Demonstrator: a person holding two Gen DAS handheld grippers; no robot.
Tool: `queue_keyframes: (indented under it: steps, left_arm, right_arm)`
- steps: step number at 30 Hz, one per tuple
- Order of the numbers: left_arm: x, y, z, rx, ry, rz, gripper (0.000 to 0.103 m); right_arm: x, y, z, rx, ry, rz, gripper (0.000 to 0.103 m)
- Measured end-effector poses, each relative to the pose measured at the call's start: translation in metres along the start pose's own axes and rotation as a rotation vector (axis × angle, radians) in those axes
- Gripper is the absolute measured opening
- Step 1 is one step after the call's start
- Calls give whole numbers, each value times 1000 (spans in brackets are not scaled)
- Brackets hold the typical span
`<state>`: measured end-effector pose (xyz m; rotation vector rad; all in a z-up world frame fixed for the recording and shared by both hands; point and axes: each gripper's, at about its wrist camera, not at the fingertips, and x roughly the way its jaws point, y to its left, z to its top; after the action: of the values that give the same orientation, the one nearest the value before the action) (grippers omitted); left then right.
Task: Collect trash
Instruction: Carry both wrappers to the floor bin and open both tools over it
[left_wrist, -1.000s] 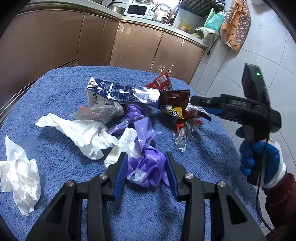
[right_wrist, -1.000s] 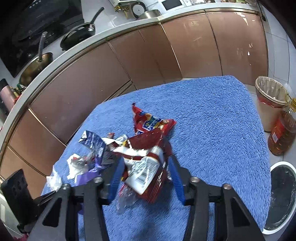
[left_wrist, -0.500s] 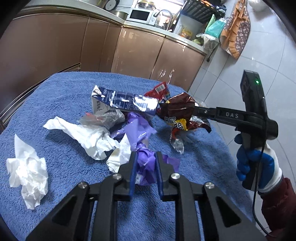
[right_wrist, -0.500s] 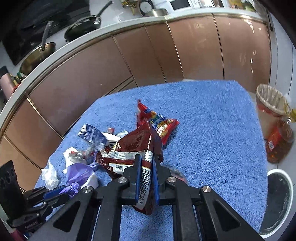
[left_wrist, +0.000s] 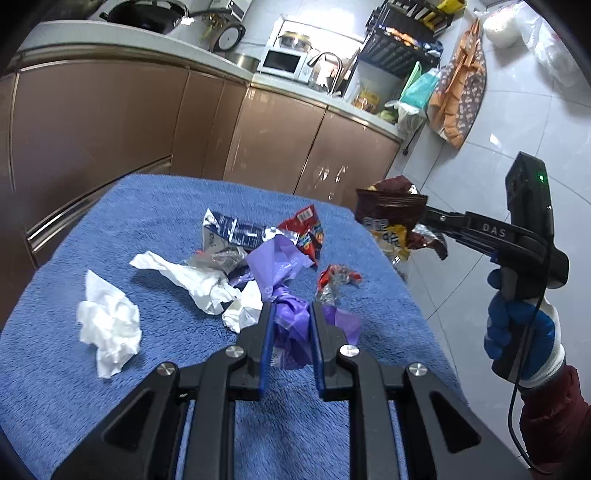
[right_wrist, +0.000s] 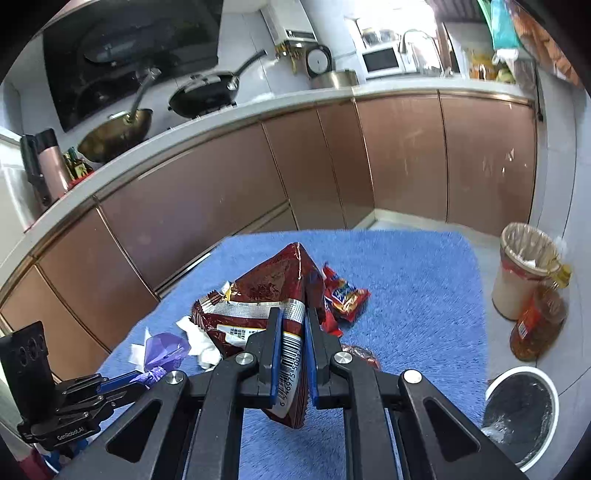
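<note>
Blue pads of our left gripper (left_wrist: 291, 317) squeeze a purple wrapper (left_wrist: 290, 328). Our right gripper (right_wrist: 293, 325) pinches a brown chip bag (right_wrist: 269, 295). More trash lies at 12 o'clock on the blue towel (left_wrist: 110, 406). 2 bins (right_wrist: 524, 269) wait at 3 o'clock.

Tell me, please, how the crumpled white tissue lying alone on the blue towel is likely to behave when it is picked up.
The white tissue looks thin and loosely crumpled, so it is probably very light and floppy. It would likely squash flat between pads. Resting on the fuzzy blue towel, it may cling slightly rather than slide.

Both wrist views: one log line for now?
left gripper: shut on crumpled purple plastic bag | right gripper: shut on dark red foil snack bag
</note>
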<state>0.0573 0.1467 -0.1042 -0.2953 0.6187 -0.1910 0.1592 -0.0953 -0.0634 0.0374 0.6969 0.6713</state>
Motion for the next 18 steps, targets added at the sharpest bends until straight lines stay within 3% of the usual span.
queue_keyframes:
  steps: [18]
  left_arm:
    - [-106, -38, 19, 64, -177, 25, 17]
  right_arm:
    - [-132, 34, -4, -38, -198, -25, 11]
